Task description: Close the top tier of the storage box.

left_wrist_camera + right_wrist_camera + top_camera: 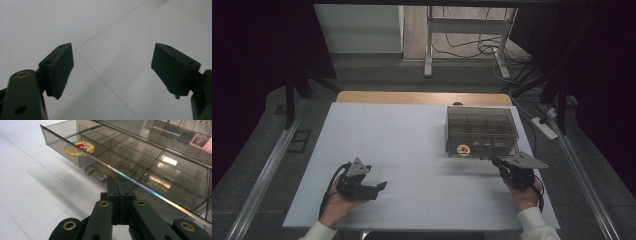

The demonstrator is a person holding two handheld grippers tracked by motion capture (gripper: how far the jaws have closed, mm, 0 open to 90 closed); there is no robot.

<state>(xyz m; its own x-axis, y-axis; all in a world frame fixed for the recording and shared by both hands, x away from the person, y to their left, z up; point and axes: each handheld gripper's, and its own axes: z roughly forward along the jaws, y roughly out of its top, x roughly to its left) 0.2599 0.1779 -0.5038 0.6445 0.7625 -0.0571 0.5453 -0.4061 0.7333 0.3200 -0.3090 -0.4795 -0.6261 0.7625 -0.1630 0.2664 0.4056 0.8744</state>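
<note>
Lower left of the high view: left gripper [360, 182] rested low over the bare white surface [412, 150], held in a hand. In the left gripper view its jaws stood wide apart, nothing between them, only grid lines on the surface beyond.

Lower right of the high view: right gripper [512, 167] sat at the front edge of the smoky clear box [481, 131]. In the right gripper view its jaws were pressed together at the small clear handle [96, 172] under the drawer front; whether they actually pinched the handle or merely met beside it, I could not tell.

Farther in: the drawer [130, 157] stood pulled out of the box, divided into compartments. A round yellow sticker or token [79, 148] lay in the end compartment, upper left of the right gripper view. Other compartments looked empty.

Beyond, upper part of the high view: a table frame and loose cables on the floor.

Risks, as judged: the handle looked small and slick, so a skewed pull could slip the jaws off. The box appeared light and unheld by the left gripper; a push or tug might slide the whole box instead of moving the drawer.
</note>
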